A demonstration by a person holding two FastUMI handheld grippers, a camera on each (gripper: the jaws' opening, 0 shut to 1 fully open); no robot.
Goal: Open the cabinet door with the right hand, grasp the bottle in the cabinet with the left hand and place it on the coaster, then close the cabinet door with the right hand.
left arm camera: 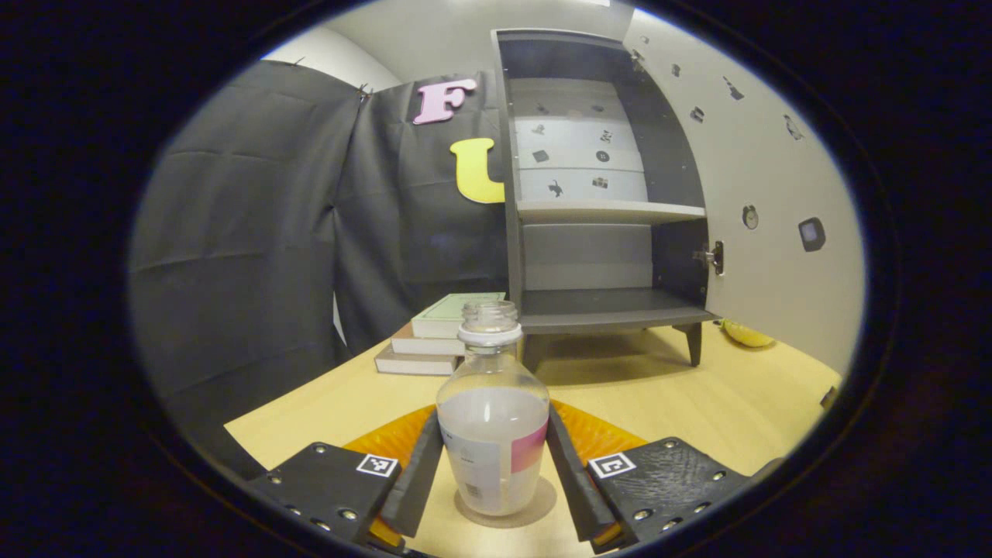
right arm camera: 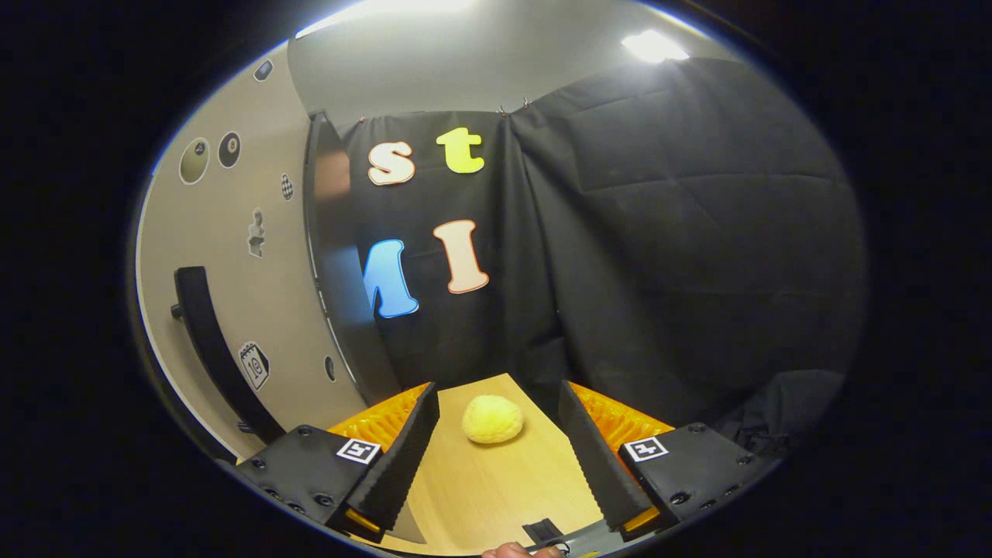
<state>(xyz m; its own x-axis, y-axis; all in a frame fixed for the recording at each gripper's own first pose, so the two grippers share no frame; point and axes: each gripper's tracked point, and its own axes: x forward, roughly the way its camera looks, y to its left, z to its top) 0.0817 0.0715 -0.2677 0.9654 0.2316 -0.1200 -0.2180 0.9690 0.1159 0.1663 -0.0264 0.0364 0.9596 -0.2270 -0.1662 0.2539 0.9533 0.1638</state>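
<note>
Wooden table (left arm camera: 697, 403) holds books (left arm camera: 434, 341) behind bottle (left arm camera: 494, 434).

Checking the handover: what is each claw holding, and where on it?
Left claw: flanks the bottle at its lower body; contact unclear. Right claw: nothing.

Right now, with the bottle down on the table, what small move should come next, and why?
Probably open the left gripper and back off: the bottle stands upright on the coaster. The cabinet door is open, beside the open right gripper.

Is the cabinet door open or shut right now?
Open: the door is swung wide, baring the cabinet shelves, which look bare.
</note>
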